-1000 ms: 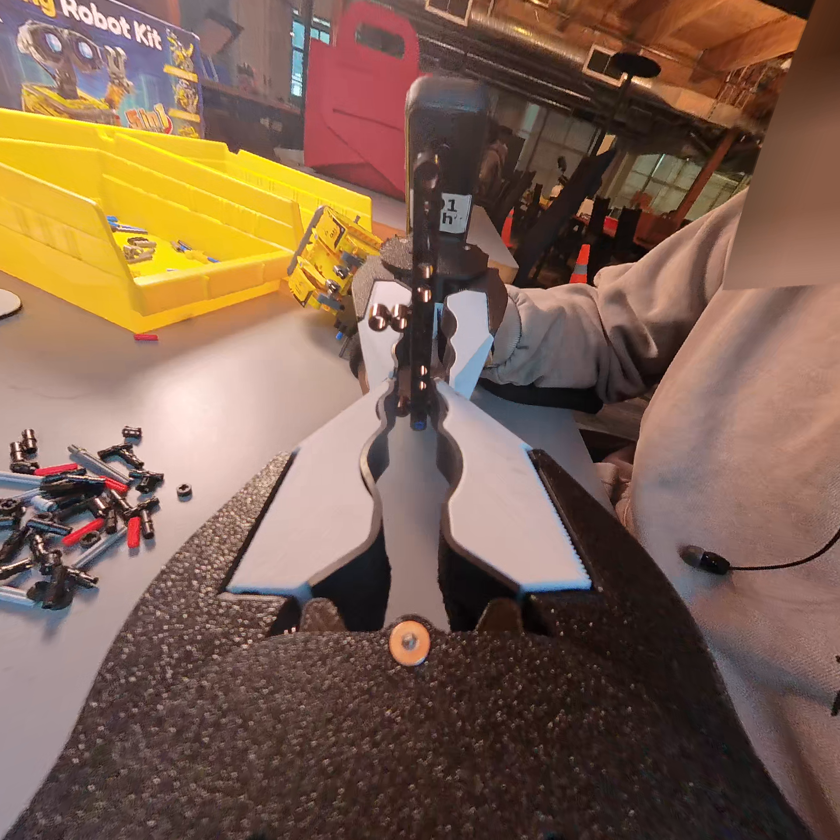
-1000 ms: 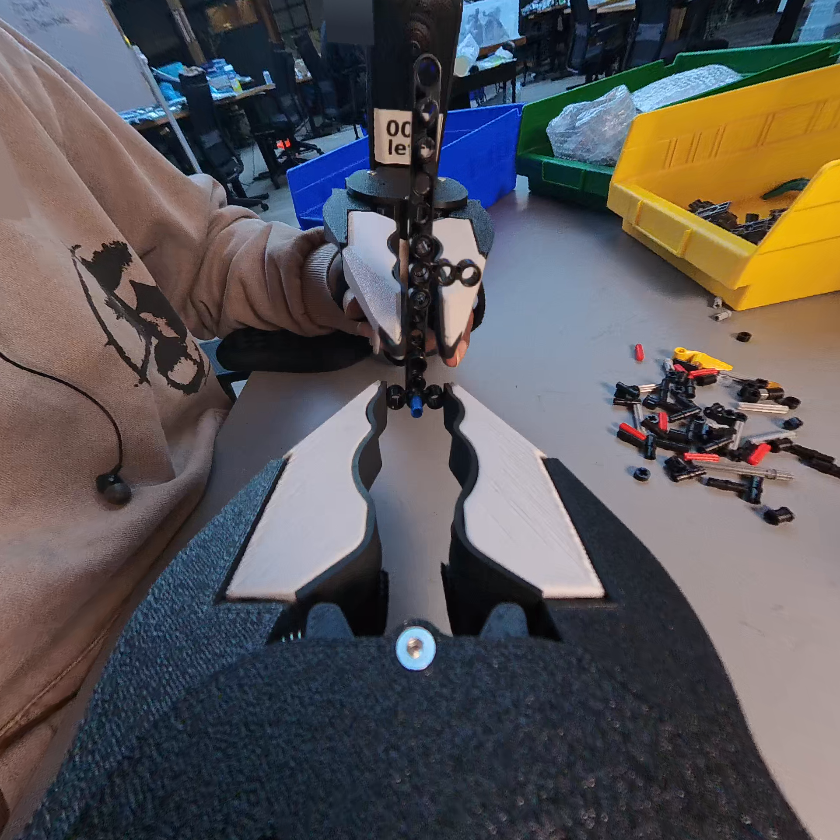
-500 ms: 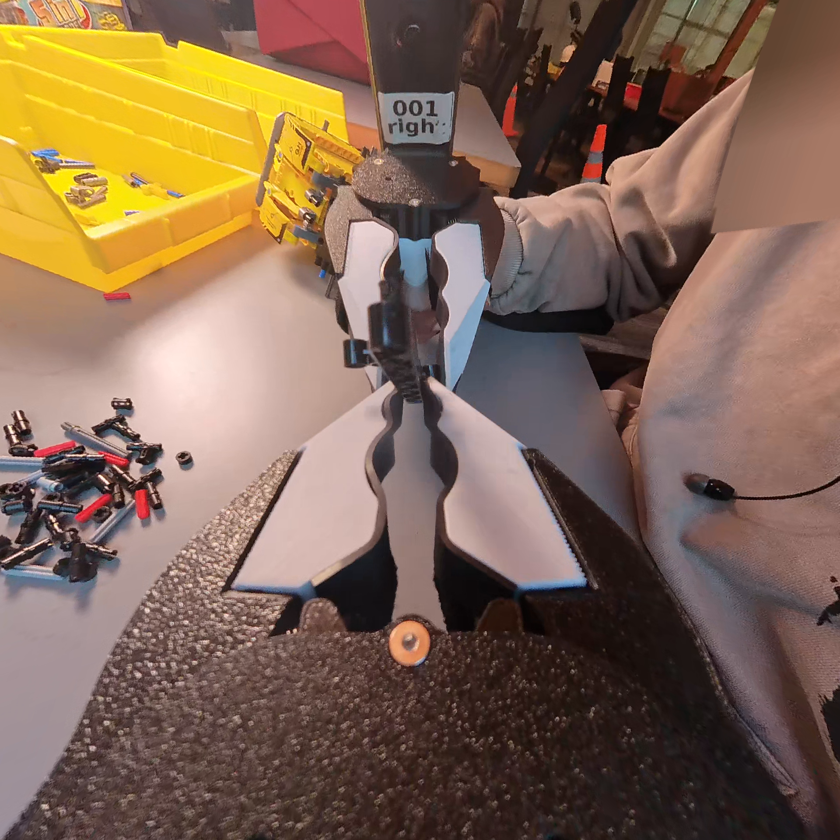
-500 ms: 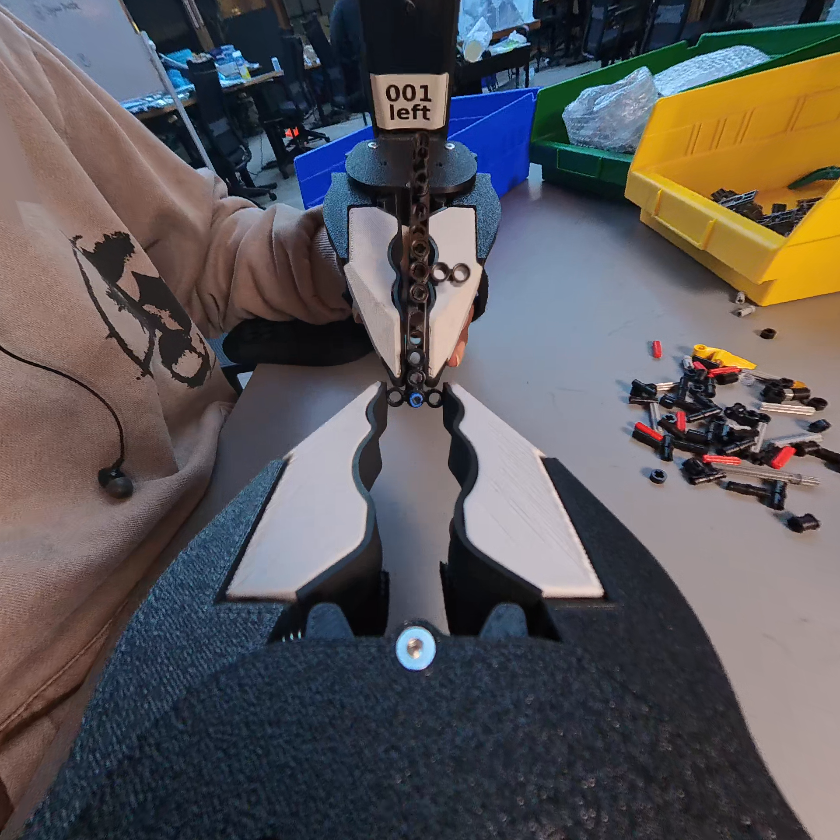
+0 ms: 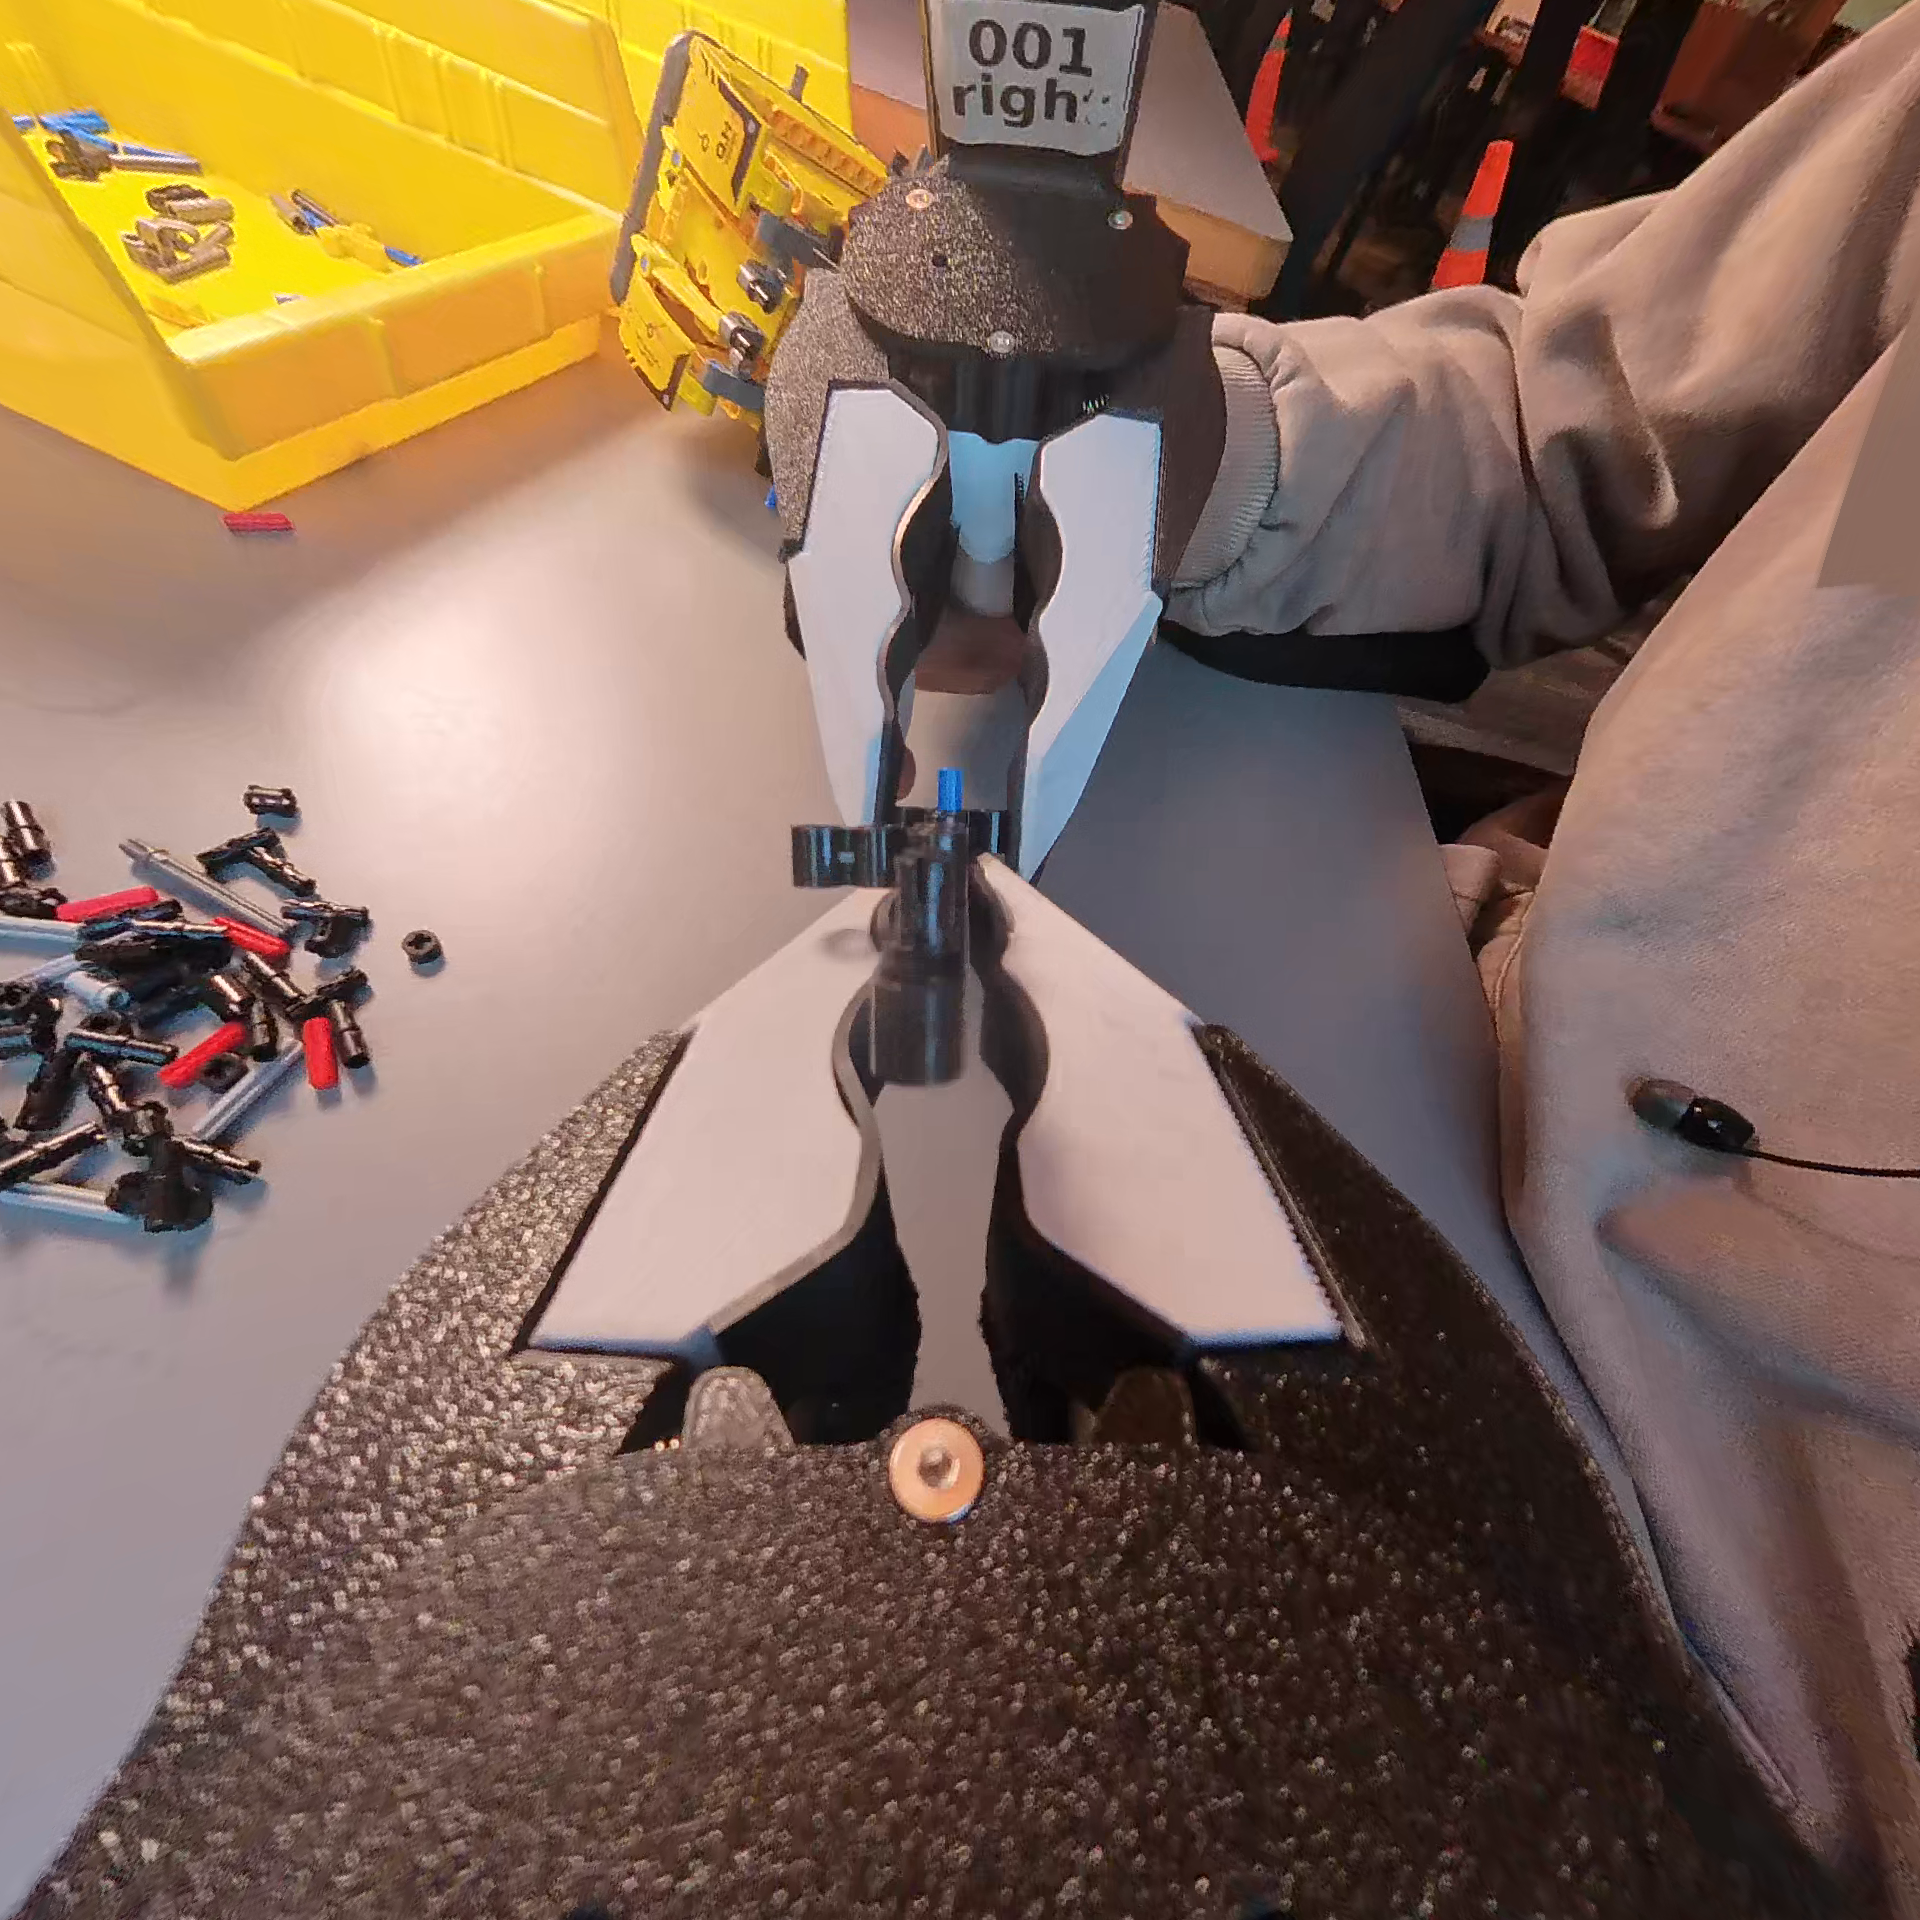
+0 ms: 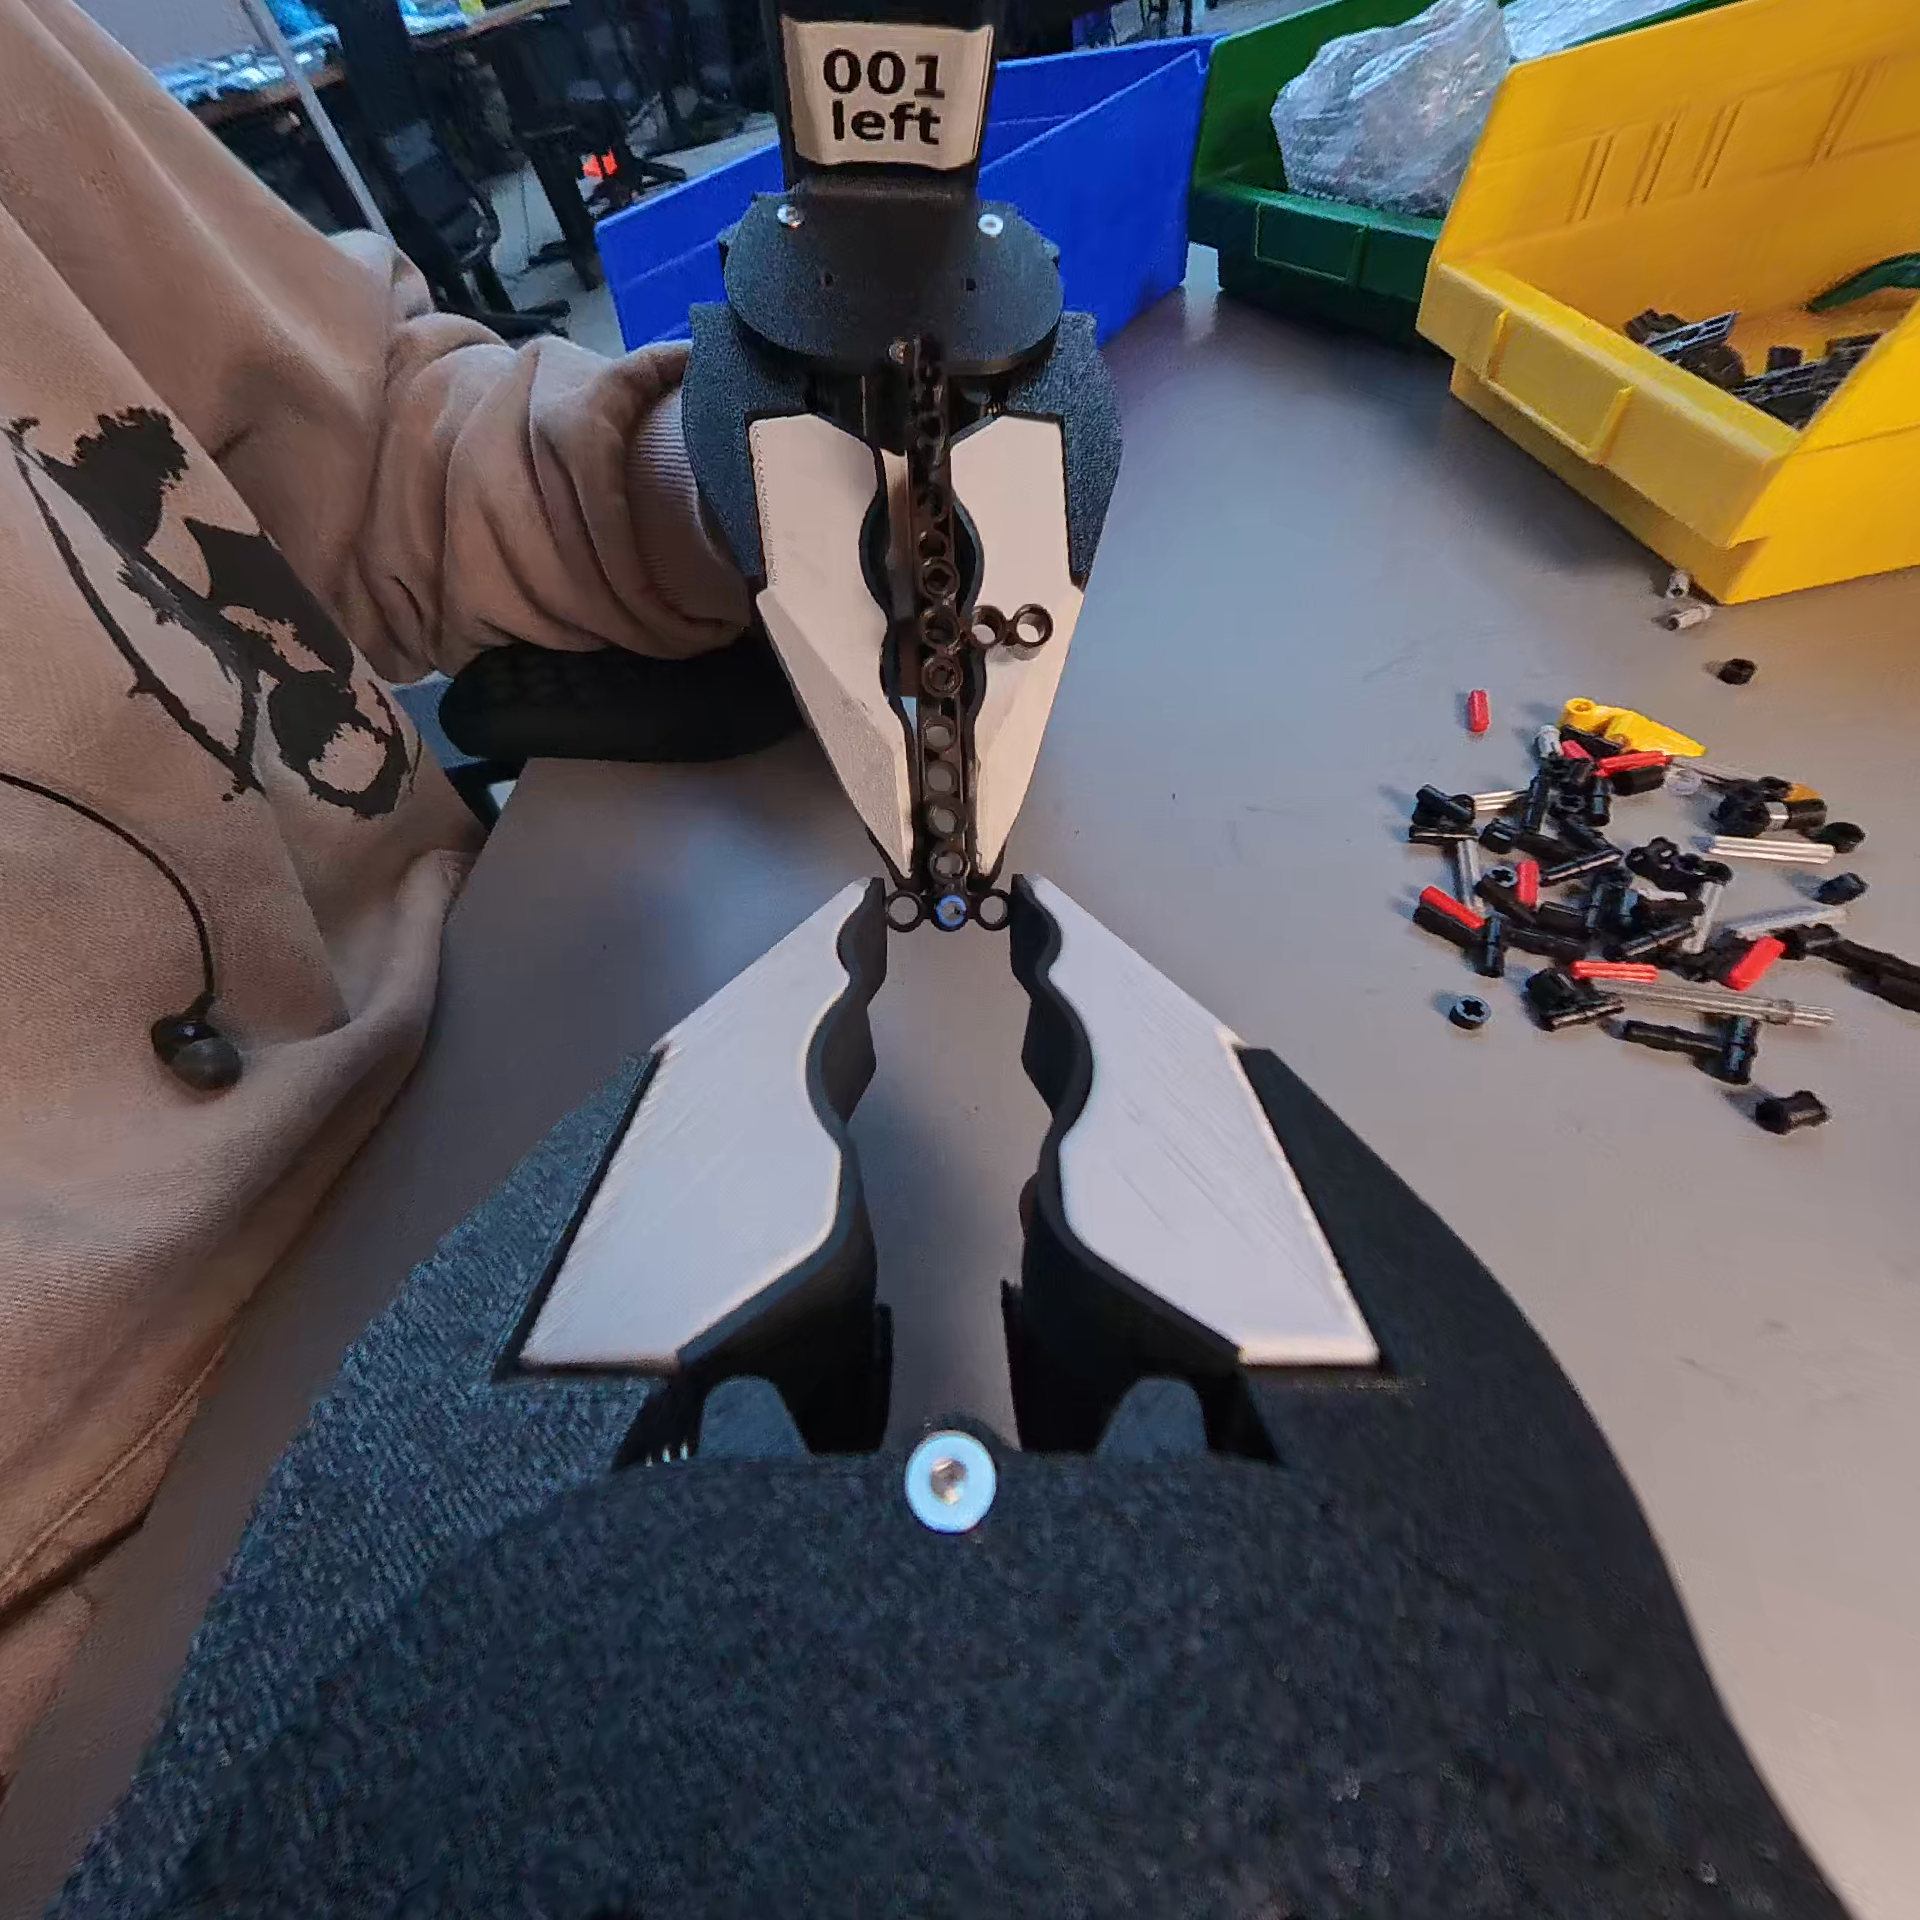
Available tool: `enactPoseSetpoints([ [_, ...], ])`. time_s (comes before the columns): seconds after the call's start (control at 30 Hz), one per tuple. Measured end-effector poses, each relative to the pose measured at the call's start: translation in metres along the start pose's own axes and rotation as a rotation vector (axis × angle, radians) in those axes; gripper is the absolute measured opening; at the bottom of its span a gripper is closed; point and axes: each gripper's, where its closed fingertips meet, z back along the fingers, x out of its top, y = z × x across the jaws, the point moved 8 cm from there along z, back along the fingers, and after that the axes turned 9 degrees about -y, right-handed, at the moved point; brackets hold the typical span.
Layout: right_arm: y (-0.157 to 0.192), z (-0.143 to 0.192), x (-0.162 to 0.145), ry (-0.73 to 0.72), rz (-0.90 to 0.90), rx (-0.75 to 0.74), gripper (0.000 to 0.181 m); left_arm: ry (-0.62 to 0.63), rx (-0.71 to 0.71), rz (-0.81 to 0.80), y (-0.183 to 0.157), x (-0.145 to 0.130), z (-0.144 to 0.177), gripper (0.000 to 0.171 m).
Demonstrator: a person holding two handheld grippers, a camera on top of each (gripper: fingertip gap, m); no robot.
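Observation:
My left gripper (image 5: pixel 935 894) is shut on a long black perforated beam (image 5: pixel 920 997) that runs back between its fingers. The beam also shows in the right wrist view (image 6: pixel 938 644), with a small two-hole branch (image 6: pixel 1013 627) on one side. My right gripper (image 6: pixel 948 902) faces it tip to tip and is shut on a short black three-hole piece with a blue pin (image 6: pixel 948 910). That piece touches the end of the beam. In the left wrist view the right gripper (image 5: pixel 951 821) holds the piece with the blue pin (image 5: pixel 945 790) just past my left fingertips.
A pile of loose black, red and grey parts (image 5: pixel 156 1018) (image 6: pixel 1642 894) lies on the grey table. Yellow bins (image 5: pixel 312 343) (image 6: pixel 1621 416), a yellow built assembly (image 5: pixel 717 208), a blue bin (image 6: pixel 1091 197) and a green bin (image 6: pixel 1309 249) stand behind. A person's sweatshirt (image 6: pixel 208 520) is close beside.
The left gripper has tipped down with the beam, which stood upright in its view and now points along the fingers. The grippers have stayed tip to tip.

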Motion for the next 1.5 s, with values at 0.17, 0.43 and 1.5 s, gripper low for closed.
enactPoseSetpoints([
  [0.17, -0.003, 0.007, 0.010, -0.084, -0.036, -0.009, 0.020, -0.098, -0.011, 0.059, 0.003, 0.006, 0.000, 0.008],
  [0.43, 0.002, 0.054, 0.067, -0.523, -0.026, -0.090, 0.021, -0.174, 0.061, 0.096, 0.009, 0.014, 0.003, 0.007],
  [1.5, -0.011, 0.023, 0.013, -0.116, 0.222, -0.205, 0.023, 0.196, 0.155, -0.064, 0.010, -0.023, -0.020, 0.007],
])
